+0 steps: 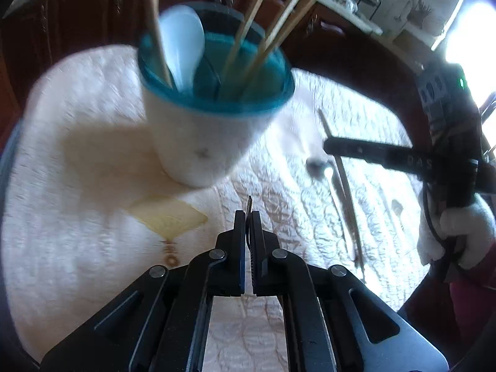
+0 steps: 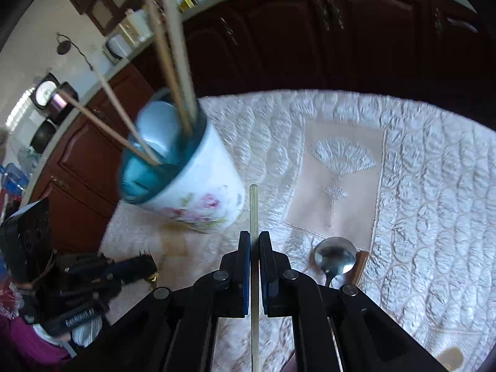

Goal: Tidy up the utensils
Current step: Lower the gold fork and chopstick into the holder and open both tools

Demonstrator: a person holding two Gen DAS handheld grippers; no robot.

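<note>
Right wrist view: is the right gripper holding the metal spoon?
No. The right gripper is shut on a wooden chopstick, while the metal spoon lies on the white quilted cloth beside it.

Little can be read. In the left wrist view, pale raised letters stand on the black arm of the other hand-held gripper, at about three o'clock in the picture; they look like "D A S", though the first letter is faint and not sure. In the right wrist view, a line of small white lettering runs along a black bar of the other hand-held gripper, at about eight o'clock, too blurred to spell out. A round clock on the wall at about ten o'clock shows a pale face, its numerals too small to read.
</note>
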